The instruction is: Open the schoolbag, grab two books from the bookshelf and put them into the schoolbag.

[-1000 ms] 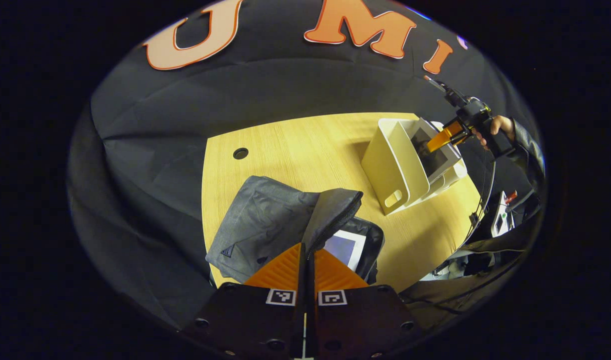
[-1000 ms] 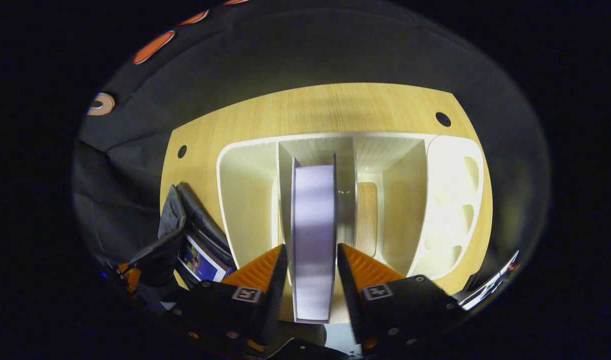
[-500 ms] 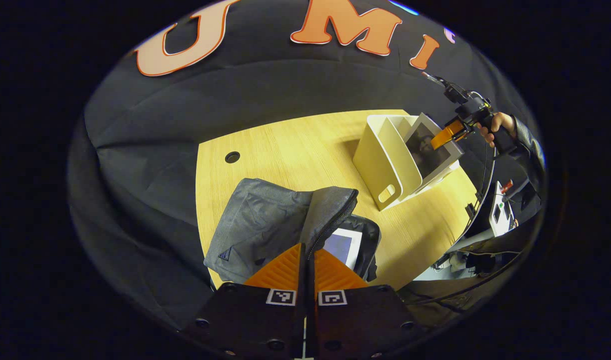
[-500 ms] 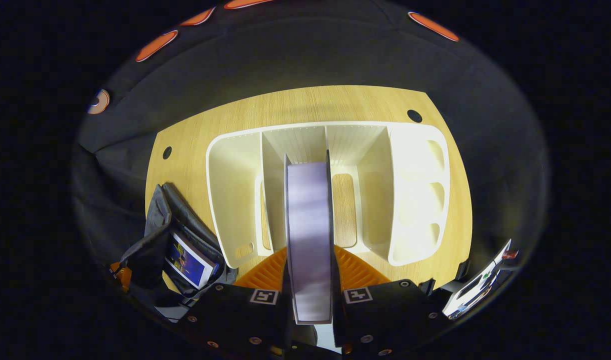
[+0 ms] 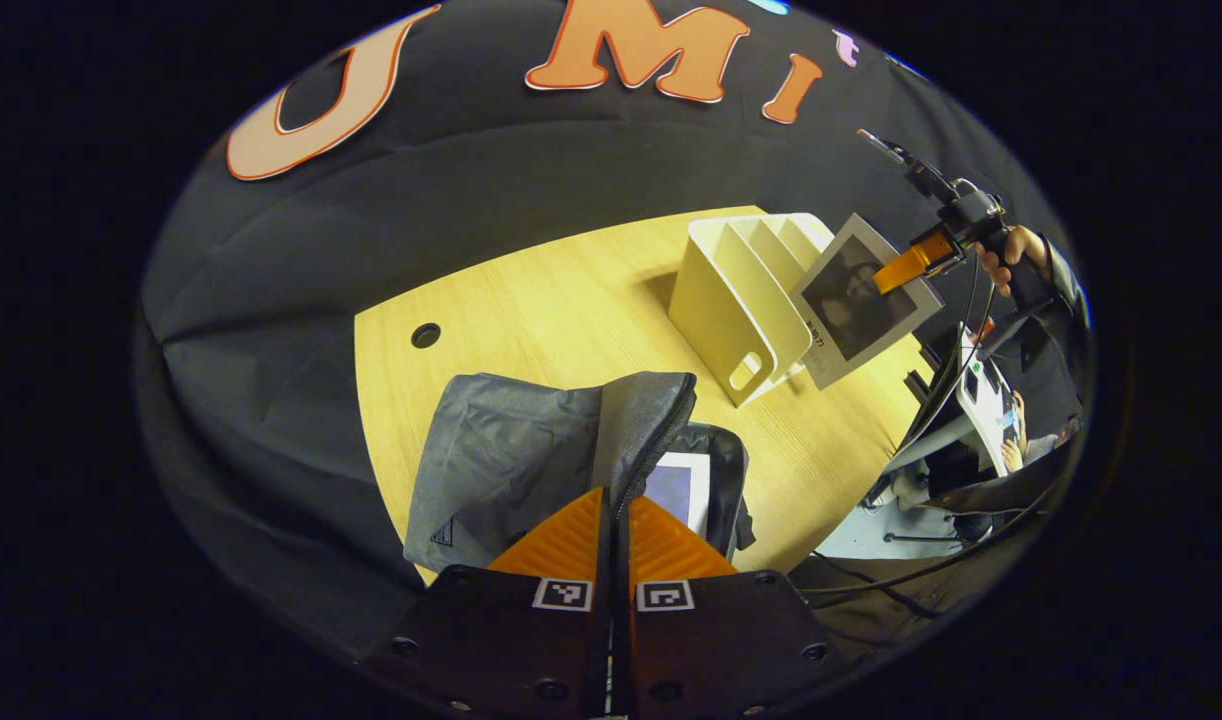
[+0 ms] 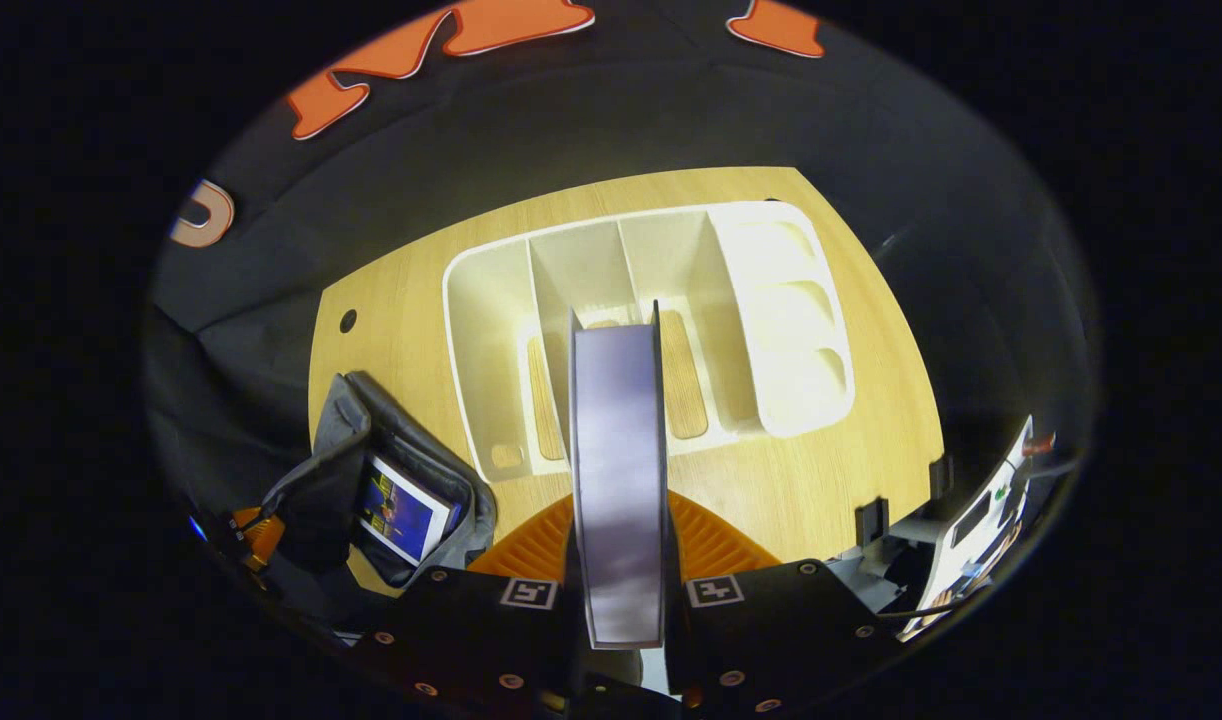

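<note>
You are on the second book: your right gripper point(image 6: 619, 560) has its fingers clamped on either cover of the book point(image 6: 619, 470), held clear above the shelf point(image 6: 491, 400), whose slots look bare from here. The first book point(image 6: 403, 508) already lies inside the open bag point(image 6: 331, 480) at the worktop point(image 6: 821, 490) edge. Your left gripper point(image 5: 611, 530) has its fingers together on the bag's flap point(image 5: 643, 430), pinching the zipped edge and holding the mouth up. The next move, I judge, calls for carrying the book across to the bag, turning it so a narrow edge leads, and sliding it in beside the first one while you keep the flap lifted; watch that a corner does not catch the zip. The left gripper view gives you the book's dark pictured cover point(image 5: 861, 300), the right gripper side-on point(image 5: 911, 265) and your hand point(image 5: 1011, 255) behind it. The right gripper view gives you the book edge-on and looks down into the shelf slots
</note>
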The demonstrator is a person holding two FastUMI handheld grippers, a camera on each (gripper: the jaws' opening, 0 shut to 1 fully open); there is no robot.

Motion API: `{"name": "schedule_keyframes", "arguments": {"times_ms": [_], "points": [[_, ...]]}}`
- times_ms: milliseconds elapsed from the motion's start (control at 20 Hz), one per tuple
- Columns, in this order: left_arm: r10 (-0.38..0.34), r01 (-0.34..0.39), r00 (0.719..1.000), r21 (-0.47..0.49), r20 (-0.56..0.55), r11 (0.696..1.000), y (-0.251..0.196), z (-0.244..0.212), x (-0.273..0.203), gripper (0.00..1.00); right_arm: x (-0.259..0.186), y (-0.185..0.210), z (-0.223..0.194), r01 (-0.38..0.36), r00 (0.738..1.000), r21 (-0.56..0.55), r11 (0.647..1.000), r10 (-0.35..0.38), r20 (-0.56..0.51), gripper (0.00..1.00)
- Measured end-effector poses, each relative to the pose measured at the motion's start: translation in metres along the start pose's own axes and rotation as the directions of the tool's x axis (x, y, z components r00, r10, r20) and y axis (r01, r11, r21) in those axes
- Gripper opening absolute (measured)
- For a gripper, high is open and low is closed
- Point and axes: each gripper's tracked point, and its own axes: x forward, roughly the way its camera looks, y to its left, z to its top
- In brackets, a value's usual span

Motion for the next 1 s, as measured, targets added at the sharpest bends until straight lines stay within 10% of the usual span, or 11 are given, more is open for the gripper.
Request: {"name": "schedule_keyframes", "arguments": {"times_ms": [400,1000], "points": [[-0.104,0.106,0.994,0.117,-0.023,0.988,0.000,-0.002,0.014,0.02,-0.024,0.006,-0.073,-0.015,1.000,0.166,0.986,0.013,0.012,0.32],[-0.116,0.118,0.993,0.193,-0.019,0.974,0.005,0.011,0.008,0.02,-0.040,0.064,-0.127,-0.245,0.970,0.279,0.929,0.234,0.072,0.33]]}}
